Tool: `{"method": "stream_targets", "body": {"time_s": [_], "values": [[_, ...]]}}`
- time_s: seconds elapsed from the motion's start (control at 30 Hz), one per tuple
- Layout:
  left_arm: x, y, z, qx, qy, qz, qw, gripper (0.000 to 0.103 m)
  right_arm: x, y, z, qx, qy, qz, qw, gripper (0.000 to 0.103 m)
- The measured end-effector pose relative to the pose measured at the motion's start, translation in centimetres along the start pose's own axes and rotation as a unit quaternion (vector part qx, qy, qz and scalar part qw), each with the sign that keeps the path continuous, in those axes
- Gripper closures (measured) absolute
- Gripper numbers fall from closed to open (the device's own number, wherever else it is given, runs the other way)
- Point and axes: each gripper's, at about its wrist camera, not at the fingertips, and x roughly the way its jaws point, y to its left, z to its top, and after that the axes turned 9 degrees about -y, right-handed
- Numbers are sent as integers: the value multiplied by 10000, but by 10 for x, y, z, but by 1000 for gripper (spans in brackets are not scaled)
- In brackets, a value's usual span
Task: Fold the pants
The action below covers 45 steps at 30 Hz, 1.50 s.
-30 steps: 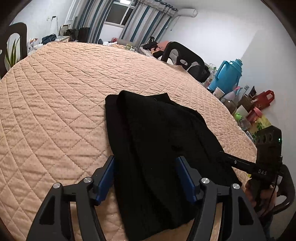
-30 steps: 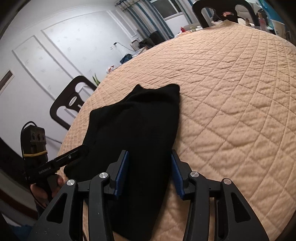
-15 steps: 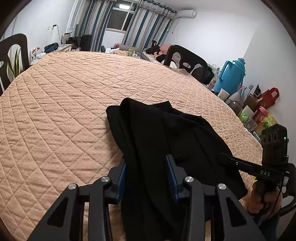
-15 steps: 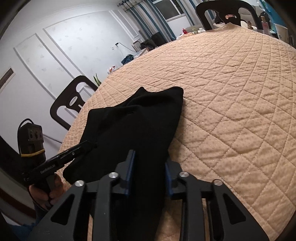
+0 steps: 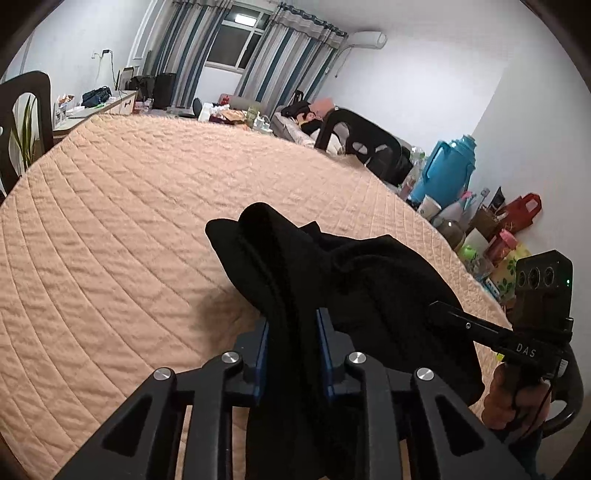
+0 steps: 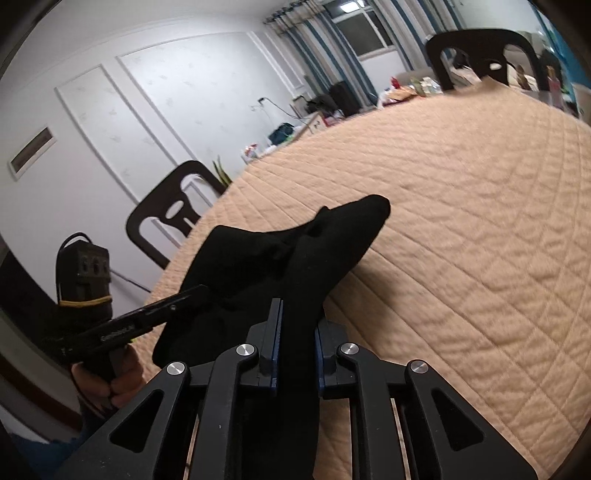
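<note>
Light: dim, cool indoor light; a ceiling lamp (image 5: 246,18) glowed at 12 o'clock.
Shadows: soft shadow on the quilt (image 5: 221,306) beside the black pants (image 5: 369,280), which showed little detail.
Blur: right-wrist view smeared, especially toward 3 o'clock.
Distortion: strong fisheye bending, dark vignetted corners.

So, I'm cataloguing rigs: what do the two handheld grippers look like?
Both are matte black with silver pivot bolts and blue finger pads. The right gripper carries white "DAS" lettering and a boxy three-lens module with a green light. The left gripper has a yellow band and a black cable loop.
</note>
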Motion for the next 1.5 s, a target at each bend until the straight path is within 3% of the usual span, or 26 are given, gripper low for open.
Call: {"method": "stream_targets", "body": {"time_s": [0.17,0.37,0.53,0.57,0.63,0.73,0.87,1.03,1.1,1.2,1.5], "values": [[2,16,30,15,-89,66,9999,78,19,12,24,-40,-91,231,9997,89],[14,43,58,98,-83,437,9990,78,74,21,49,-70,72,431,9990,89],[42,87,52,-81,246,743,9969,75,121,14,42,-44,511,413,9978,88],[49,97,46,-176,346,849,9956,69,128,9,37,-45,630,319,9975,87],[50,114,36,-486,300,697,9959,65,136,-2,25,-92,762,18,9970,79],[37,116,28,-581,139,658,9960,63,125,-10,20,-30,692,-108,9975,77],[14,96,24,-139,-84,996,9949,64,91,11,21,-575,377,-415,9968,77],[-19,61,10,384,-388,868,9947,64,67,43,3,-1201,292,-338,9918,77],[-20,52,-1,550,-308,850,9944,64,71,52,-9,-1454,465,-455,9872,77],[-10,50,-14,741,-100,1144,9906,64,77,50,-28,-1799,691,-657,9791,77],[-13,46,-17,670,-164,1188,9905,64,69,52,-26,-1792,525,-640,9803,77]]}}
